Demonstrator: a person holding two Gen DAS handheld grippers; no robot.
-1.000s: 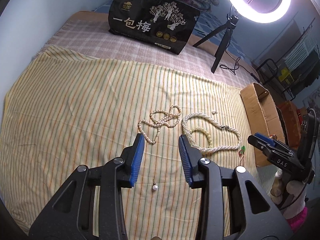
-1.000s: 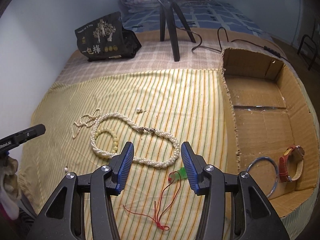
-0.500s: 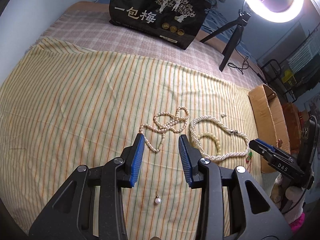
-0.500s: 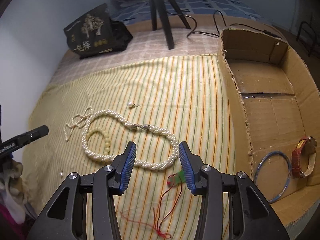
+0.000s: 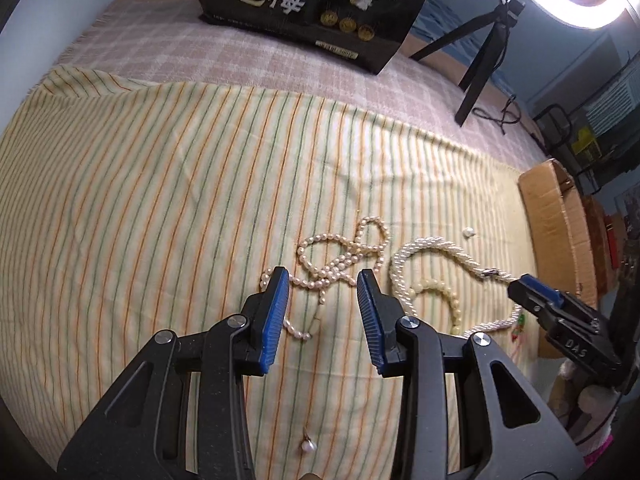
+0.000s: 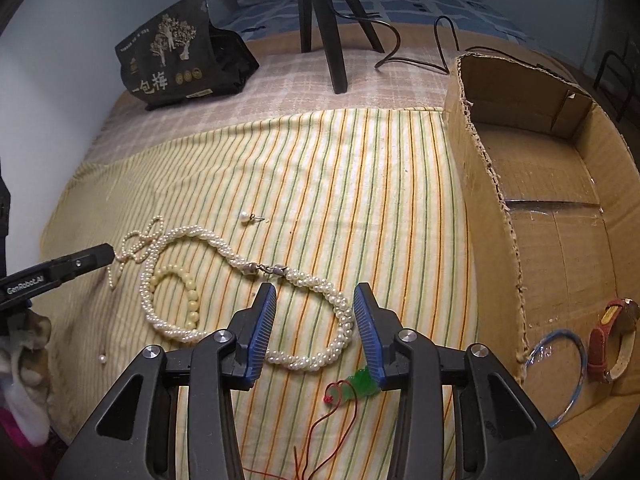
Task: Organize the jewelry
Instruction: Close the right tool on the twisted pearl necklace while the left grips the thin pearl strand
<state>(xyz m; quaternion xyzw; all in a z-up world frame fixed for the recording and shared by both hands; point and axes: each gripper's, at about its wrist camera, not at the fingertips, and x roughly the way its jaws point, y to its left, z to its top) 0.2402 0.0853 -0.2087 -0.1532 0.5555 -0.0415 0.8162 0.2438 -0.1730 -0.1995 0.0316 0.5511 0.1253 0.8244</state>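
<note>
Both tongs have dropped closer to the striped bedspread (image 5: 160,200), still gripping nothing: left tongs (image 5: 322,292) gape over the thin pearl strand (image 5: 340,256), right tongs (image 6: 314,308), narrowed, straddle the twisted pearl necklace (image 6: 344,320), so pickups look imminent.

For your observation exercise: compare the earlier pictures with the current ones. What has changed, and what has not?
Both tongs came down closer: left tongs over the thin pearl string, right tongs over the twisted pearl necklace, narrowing slightly. Nothing gripped. All jewelry stayed put.
</note>
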